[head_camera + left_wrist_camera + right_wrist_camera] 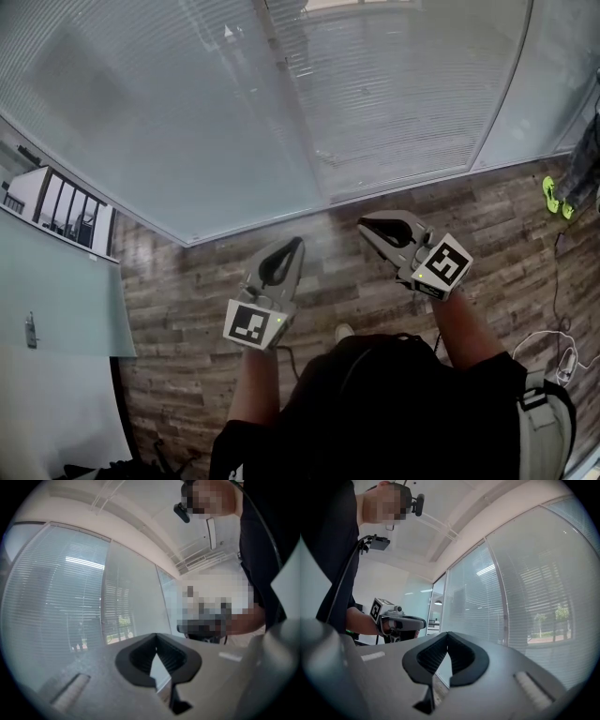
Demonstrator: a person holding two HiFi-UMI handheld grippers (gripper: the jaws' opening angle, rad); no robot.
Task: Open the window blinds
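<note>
The window blinds (187,112) hang with their slats turned flat behind a wall of glass panels, split by a metal mullion (292,103). In the head view both grippers are held out side by side above the wooden floor, short of the glass. My left gripper (296,244) is shut with nothing in it, its tips meeting in the left gripper view (156,636). My right gripper (366,225) is also shut and empty (447,634). The blinds (56,597) fill the left of the left gripper view, and the blinds (543,588) fill the right of the right gripper view. The left gripper (401,623) shows beside the right one.
A frosted glass partition (56,291) stands at the left. Another person's leg and bright green shoes (555,197) are at the right edge. White cables (553,347) lie on the wooden floor (187,356) at the right.
</note>
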